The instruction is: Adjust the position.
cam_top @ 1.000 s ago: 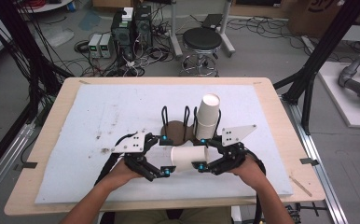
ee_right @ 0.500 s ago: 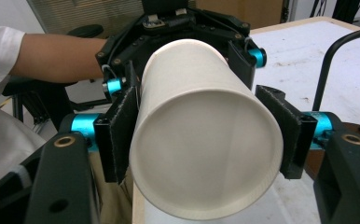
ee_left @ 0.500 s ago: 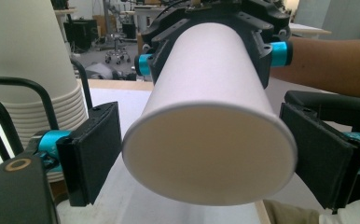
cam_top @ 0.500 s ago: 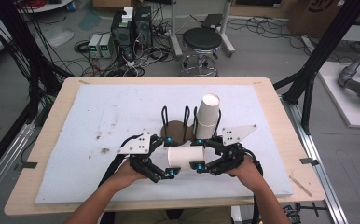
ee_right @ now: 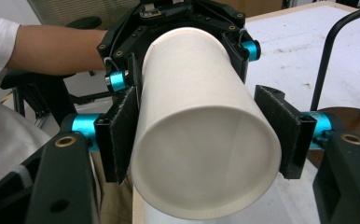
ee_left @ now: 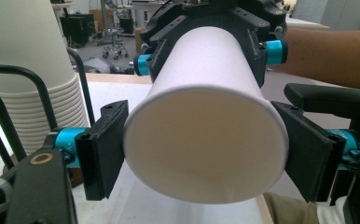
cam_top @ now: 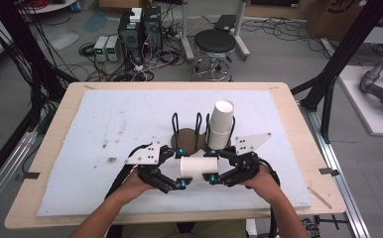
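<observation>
Table point(cam_top: 288, 106): wooden top under a pale, stained mat, your forearms coming in at its near edge.

Wire rack point(cam_top: 185, 128): black hoops on a round brown base, mid-table.

Stack of paper cups point(cam_top: 220, 124): stands upside down in the rack's right side.

Paper cup point(cam_top: 198, 167): white, lying sideways above the mat just in front of the rack, between your two tongs.

Left tongs point(cam_top: 180, 168): you have them clamped on one end of the paper cup.

Right tongs point(cam_top: 213, 166): clamped on the other end.
</observation>
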A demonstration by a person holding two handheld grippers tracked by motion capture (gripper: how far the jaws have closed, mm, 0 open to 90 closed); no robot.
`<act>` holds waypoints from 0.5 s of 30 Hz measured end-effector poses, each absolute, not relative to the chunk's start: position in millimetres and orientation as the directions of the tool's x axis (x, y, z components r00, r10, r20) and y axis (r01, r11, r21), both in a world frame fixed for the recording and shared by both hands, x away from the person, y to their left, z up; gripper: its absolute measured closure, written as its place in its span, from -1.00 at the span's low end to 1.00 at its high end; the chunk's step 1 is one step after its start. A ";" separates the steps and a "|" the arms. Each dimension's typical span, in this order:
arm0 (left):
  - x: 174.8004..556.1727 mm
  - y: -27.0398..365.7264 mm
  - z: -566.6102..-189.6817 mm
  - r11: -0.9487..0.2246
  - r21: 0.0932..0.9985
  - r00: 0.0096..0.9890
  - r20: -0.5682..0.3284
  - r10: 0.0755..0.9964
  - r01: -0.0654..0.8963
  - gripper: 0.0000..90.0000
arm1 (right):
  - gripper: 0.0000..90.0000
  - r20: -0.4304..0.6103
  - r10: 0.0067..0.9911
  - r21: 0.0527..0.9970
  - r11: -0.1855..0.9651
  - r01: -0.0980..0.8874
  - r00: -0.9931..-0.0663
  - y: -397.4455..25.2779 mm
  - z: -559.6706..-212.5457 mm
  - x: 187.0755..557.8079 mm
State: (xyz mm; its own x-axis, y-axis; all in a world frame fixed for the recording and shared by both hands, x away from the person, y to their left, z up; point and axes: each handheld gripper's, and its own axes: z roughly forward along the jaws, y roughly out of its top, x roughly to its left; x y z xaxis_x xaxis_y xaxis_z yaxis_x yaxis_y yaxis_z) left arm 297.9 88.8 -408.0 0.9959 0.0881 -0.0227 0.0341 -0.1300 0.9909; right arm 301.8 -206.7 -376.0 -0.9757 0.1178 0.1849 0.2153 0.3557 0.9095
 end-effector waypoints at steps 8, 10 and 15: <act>297.5 89.2 -406.5 -0.156 0.987 0.996 -0.013 0.083 0.026 -0.41 | -0.23 0.177 0.121 0.903 0.374 0.210 -0.977 -205.8 -375.7 300.7; 297.9 89.3 -406.4 -0.158 0.987 0.997 -0.017 0.081 0.030 -0.41 | -0.23 0.179 0.123 0.904 0.372 0.212 -0.976 -205.5 -375.5 300.3; 298.8 89.3 -407.1 -0.171 0.985 0.996 -0.017 0.089 0.032 -0.41 | -0.42 0.186 0.144 0.904 0.363 0.227 -0.972 -205.1 -374.7 299.9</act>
